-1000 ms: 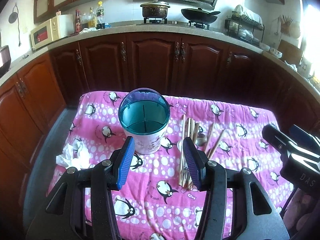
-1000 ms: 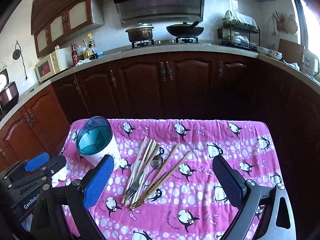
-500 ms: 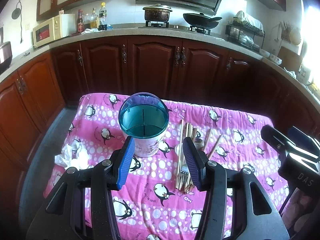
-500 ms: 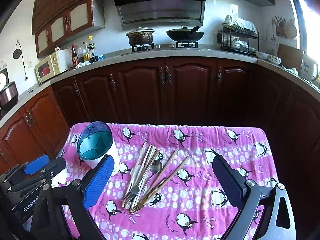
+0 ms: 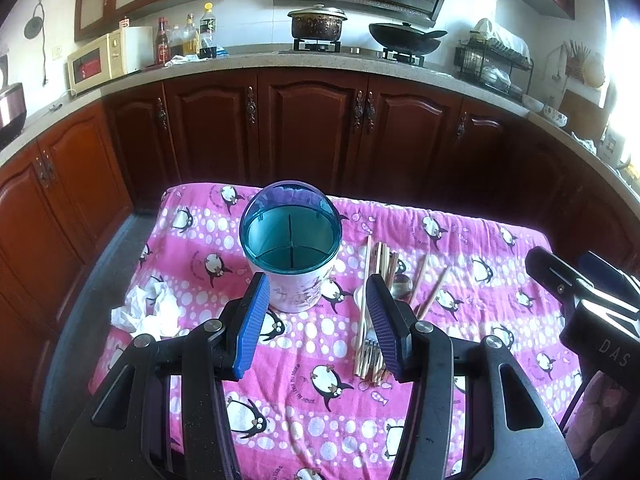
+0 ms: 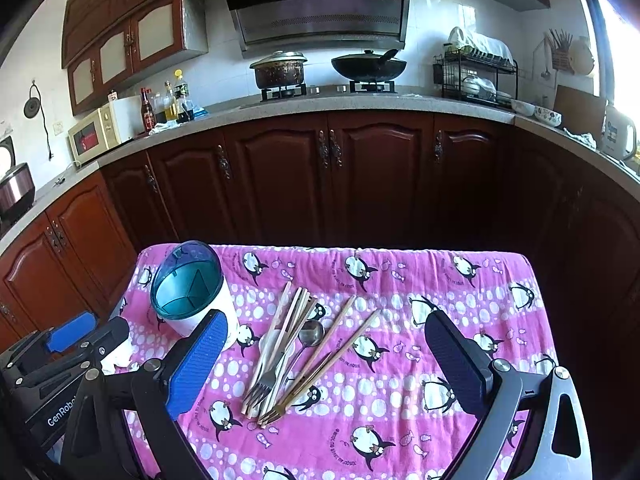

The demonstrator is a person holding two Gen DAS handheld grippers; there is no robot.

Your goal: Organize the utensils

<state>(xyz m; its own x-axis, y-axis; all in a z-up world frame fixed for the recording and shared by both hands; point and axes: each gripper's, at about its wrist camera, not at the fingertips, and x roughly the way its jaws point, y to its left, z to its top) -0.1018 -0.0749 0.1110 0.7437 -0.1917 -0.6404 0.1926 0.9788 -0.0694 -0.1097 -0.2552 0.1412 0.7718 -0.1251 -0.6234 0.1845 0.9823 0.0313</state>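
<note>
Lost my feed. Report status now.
Left gripper and right gripper open, empty. Utensils loose on cloth beside empty holder. Nothing blocking.

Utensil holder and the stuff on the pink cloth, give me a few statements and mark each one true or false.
1. The utensil holder stands upright with nothing in its compartments. True.
2. The fork is already in the holder. False: it lies on the penguin cloth among the chopsticks.
3. The left gripper is clamped on the holder. False: its jaws are open and hold nothing.
4. The right gripper has its jaws open and empty. True.
5. A crumpled tissue lies on the spoon's side of the holder. False: it lies on the opposite side.
</note>
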